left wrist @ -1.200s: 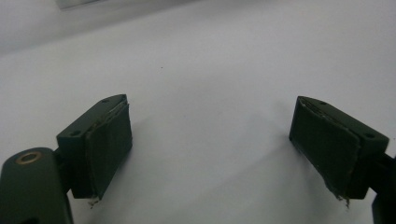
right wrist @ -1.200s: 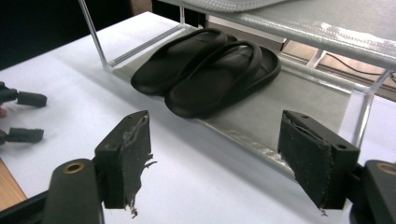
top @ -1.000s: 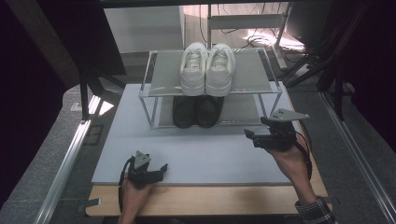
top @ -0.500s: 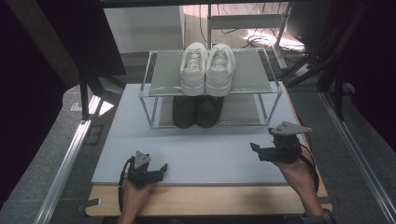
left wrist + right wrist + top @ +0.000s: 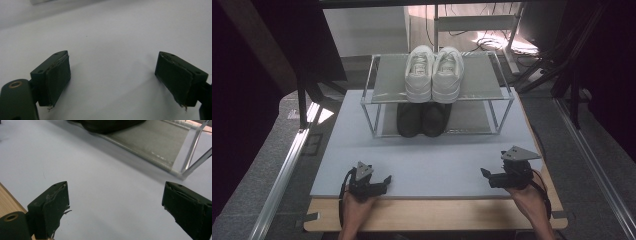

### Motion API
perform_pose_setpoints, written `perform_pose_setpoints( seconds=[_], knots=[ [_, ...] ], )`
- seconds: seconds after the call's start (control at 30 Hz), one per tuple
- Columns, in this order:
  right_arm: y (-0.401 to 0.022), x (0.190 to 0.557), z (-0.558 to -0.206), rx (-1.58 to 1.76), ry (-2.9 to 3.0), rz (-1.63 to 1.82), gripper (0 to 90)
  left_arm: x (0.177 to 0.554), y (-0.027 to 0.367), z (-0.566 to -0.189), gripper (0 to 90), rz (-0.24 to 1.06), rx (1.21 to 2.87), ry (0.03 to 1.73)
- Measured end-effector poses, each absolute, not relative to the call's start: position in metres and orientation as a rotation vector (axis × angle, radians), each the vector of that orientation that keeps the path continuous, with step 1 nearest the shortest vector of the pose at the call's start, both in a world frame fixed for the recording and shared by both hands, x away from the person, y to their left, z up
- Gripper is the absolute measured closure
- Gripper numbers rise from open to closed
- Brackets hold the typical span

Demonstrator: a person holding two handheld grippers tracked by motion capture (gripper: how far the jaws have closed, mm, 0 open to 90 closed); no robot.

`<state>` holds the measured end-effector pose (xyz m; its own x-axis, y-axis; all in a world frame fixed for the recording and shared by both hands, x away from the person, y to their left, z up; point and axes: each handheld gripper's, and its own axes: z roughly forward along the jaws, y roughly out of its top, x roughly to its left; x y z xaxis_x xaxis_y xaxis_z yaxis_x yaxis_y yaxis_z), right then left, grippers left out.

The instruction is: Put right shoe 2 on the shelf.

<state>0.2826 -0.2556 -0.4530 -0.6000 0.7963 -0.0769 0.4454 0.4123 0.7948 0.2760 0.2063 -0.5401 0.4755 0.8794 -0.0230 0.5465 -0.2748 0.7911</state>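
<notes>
While no writing is legible, white sneakers (image 5: 434,73) atop rack (image 5: 381,79), both tongs (image 5: 386,179) (image 5: 483,173) released, empty.

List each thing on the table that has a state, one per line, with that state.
white shoes: side by side on the rack's top shelf.
black shoes: side by side on the rack's bottom shelf.
shoe rack: upright on the mat, both shelves in use.
left gripper: open, holding nothing, low over the mat.
right gripper: open, holding nothing, at the mat's near right.

White sneakers (image 5: 434,73) atop a rack (image 5: 382,79), black shoes (image 5: 422,119) beneath.
</notes>
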Motion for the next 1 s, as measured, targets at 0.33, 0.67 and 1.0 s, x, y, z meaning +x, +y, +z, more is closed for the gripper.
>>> perform_pose_setpoints(
  seconds=[0.33, 0.67, 1.0],
  knots=[
    [-0.258, 0.276, -0.483, 1.081, 2.214, 1.034, 7.8, 0.276, 0.206, -0.54, 12.8, 0.553, 1.959, 1.182],
    [-0.26, 0.271, -0.514, 1.088, 2.218, 1.07, 7.3, 0.276, 0.206, -0.54, 12.8, 0.553, 1.958, 1.182],
    [-0.266, 0.273, -0.537, 1.126, 2.197, 1.141, 5.5, 0.276, 0.206, -0.54, 12.8, 0.553, 1.958, 1.182]
  ],
)
